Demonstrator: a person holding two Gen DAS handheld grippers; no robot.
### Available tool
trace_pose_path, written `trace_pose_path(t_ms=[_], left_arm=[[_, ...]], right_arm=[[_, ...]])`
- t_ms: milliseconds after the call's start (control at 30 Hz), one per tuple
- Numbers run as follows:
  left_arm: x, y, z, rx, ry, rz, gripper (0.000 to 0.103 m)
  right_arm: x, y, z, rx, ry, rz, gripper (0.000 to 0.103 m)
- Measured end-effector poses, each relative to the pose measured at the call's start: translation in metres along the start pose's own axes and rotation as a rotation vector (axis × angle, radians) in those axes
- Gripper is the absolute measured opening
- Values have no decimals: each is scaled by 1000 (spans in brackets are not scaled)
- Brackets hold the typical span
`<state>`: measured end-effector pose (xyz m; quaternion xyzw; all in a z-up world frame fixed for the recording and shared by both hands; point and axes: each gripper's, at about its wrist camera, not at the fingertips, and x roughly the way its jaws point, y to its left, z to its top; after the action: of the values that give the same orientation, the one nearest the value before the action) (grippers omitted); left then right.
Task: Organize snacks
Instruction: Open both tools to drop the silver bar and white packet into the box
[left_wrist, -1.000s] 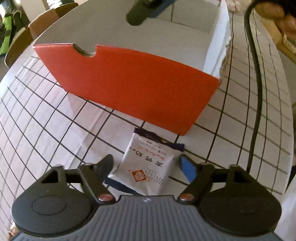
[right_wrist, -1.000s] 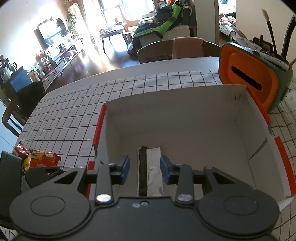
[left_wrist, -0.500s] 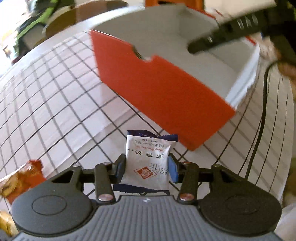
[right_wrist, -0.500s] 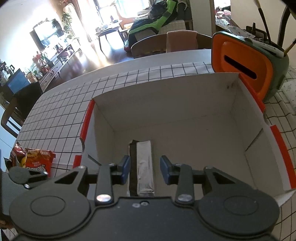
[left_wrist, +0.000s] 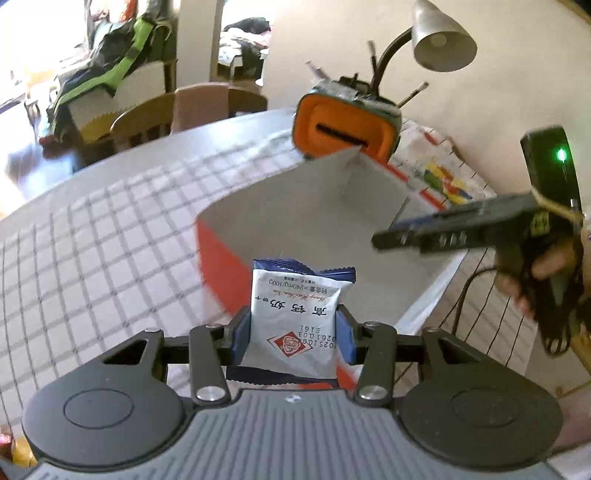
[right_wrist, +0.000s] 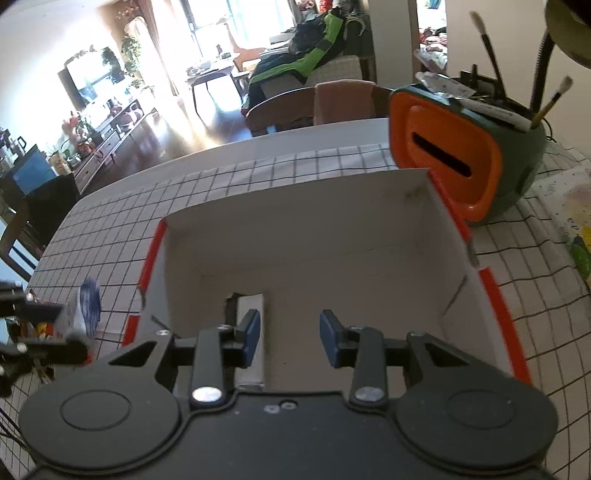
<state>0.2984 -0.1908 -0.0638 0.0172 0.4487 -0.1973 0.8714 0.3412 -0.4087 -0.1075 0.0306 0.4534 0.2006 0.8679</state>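
The left gripper (left_wrist: 293, 332) had its blue pads pressed on both side edges of a small white-and-blue snack packet (left_wrist: 295, 321), held clear of the checked tablecloth (left_wrist: 92, 240) w/ the box (left_wrist: 314, 229) just beyond it. The packet looked light and soft, a sealed foil pillow w/ air inside, so it prob. gives under squeeze. Film is likely slick, and the crimped ends are floppy, so mid-body across the width, as held, seemed the best spot. Hard pinch could crush whatever is inside.

The right gripper (right_wrist: 290, 338) hung over the open box (right_wrist: 332, 229), fingers narrow w/ nothing between them. A flat silver-and-dark packet (right_wrist: 251, 306) lay on the box floor, below and just behind the left finger, not touched as far as could be seen. The box is thin card, prob. slides if bumped.
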Motion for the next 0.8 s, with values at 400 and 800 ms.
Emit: trace_pose_path(t_ms=[400, 800], left_arm=[[77, -32, 33, 18, 158, 87, 46], [79, -38, 24, 35, 182, 93, 48]], right_arm=[[-11, -21, -6, -7, 6, -18, 36], [-13, -9, -9, -49, 25, 2, 36]])
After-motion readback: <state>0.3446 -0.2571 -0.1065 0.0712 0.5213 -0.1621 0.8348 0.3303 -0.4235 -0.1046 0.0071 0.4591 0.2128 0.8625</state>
